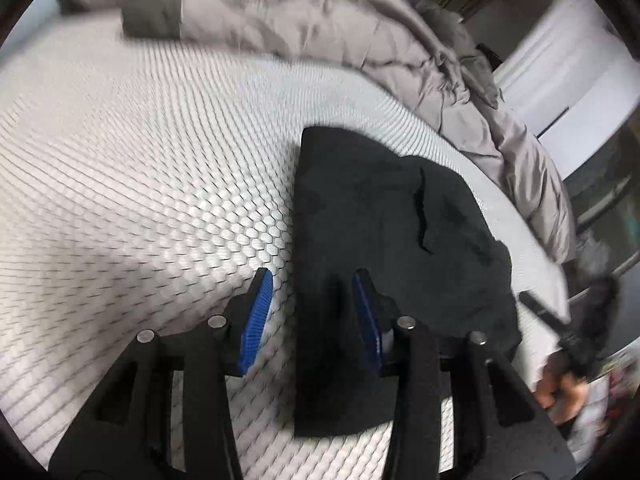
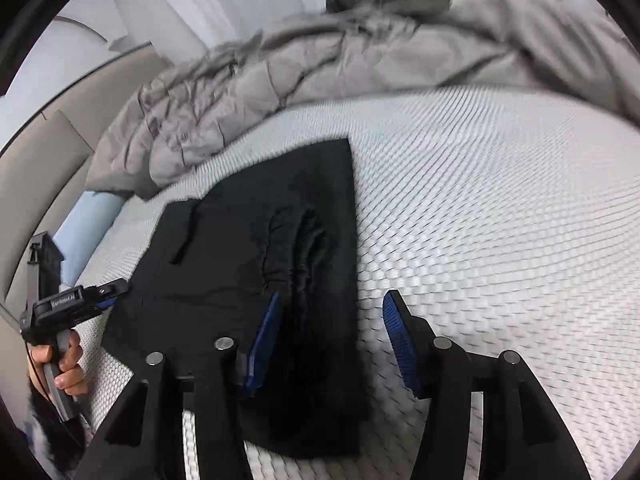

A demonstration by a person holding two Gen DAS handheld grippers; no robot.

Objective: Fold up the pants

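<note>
Black pants (image 1: 380, 220) lie folded into a compact rectangle on the white quilted mattress (image 1: 120, 160). My left gripper (image 1: 313, 276) hovers open over their left edge, one blue pad above the mattress, the other above the cloth, nothing pinched. In the right wrist view the pants (image 2: 248, 240) show a crease down the middle. My right gripper (image 2: 333, 296) stands open across their right edge, with no cloth between the pads. Each gripper also shows in the other view: the right gripper (image 1: 532, 302) is blurred, and the left gripper (image 2: 114, 294) is held by a hand (image 2: 64, 364).
A crumpled grey duvet (image 2: 320, 60) is bunched along the far side of the mattress (image 2: 500, 200), with a darker grey pillow (image 1: 152, 12) behind it. A beige padded bed frame (image 2: 40, 168) and a light blue sheet (image 2: 88, 224) border the left.
</note>
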